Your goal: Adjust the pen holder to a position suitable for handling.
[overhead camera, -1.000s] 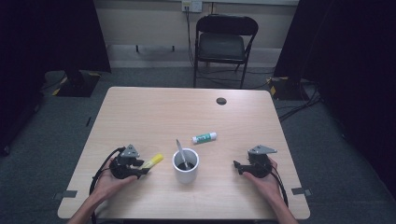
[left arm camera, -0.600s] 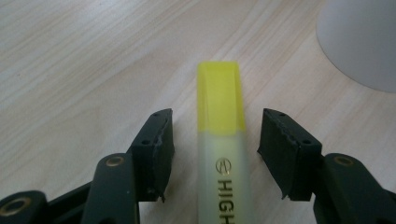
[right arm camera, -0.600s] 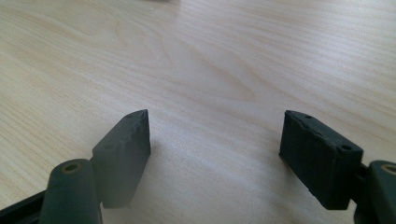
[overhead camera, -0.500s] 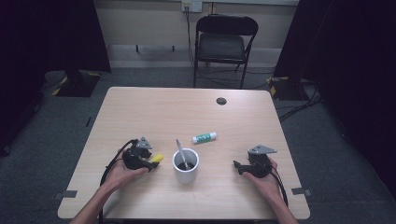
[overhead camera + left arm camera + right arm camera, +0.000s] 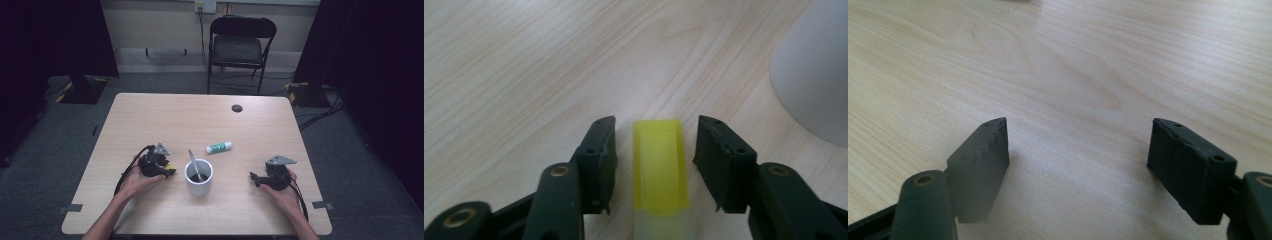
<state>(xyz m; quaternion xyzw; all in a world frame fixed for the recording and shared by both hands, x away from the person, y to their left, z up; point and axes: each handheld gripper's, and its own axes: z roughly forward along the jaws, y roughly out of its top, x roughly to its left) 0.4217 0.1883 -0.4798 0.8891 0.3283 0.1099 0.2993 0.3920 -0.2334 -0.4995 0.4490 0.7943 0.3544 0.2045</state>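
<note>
You brought the yellow marker up beside the mug, and your left jaws had just been closing.

Your left gripper (image 5: 655,150) had slid toward the white mug (image 5: 199,178); the yellow marker (image 5: 659,167) lay between its jaws with a gap on each side, not yet pinched, so the grasp looked unfinished. Your right gripper (image 5: 1078,165) rested wide open and empty on the table (image 5: 280,125).

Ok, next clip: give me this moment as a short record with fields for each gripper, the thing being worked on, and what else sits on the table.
left gripper: jaws just closing in, a gap either side of the yellow marker, pads not touching it
right gripper: open, nothing between the jaws, resting on the table
white cup: upright beside the left gripper, holds a spoon
glue stick: lying behind the cup
</note>
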